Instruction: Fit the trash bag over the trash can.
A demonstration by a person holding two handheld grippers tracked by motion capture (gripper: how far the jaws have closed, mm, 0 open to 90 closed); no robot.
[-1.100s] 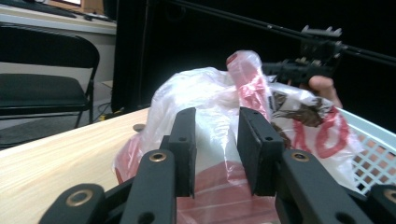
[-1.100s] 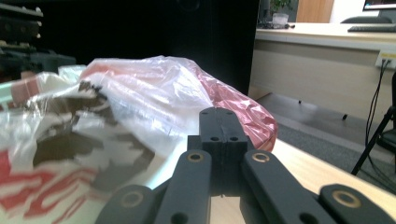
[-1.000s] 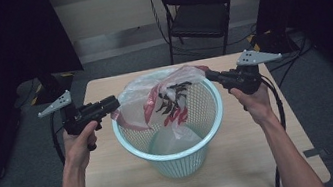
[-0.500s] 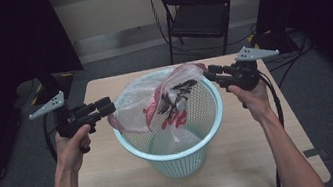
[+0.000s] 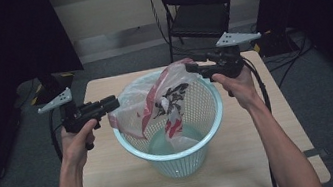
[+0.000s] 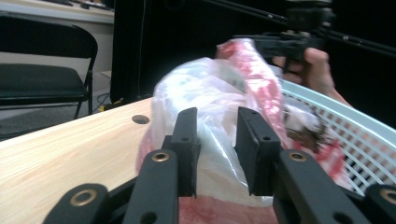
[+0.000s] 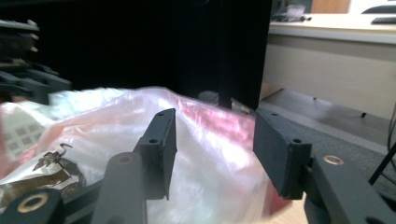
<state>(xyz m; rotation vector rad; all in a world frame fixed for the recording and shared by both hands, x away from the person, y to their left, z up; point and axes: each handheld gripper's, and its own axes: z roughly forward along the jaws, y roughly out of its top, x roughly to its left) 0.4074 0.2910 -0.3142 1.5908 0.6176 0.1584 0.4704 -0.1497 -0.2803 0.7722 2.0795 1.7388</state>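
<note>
A light blue mesh basket stands on the wooden table. A clear plastic bag with red print hangs in it, draped over the left rim and peaked at the back right. My left gripper is at the left rim. Its jaws have just been closing, and bag film bulges between them without being pinched. My right gripper hovers by the bag's raised corner. Its jaws have just been opening and stand wide, with the bag just beyond them.
A black folding chair stands behind the table. Dark curtains hang on both sides, and cables trail on the floor at the right. The table has a small round hole near the basket.
My right gripper has opened off the bag corner and lifted a little. The bag's top edge has risen at the back right. My left hand has barely shifted.
</note>
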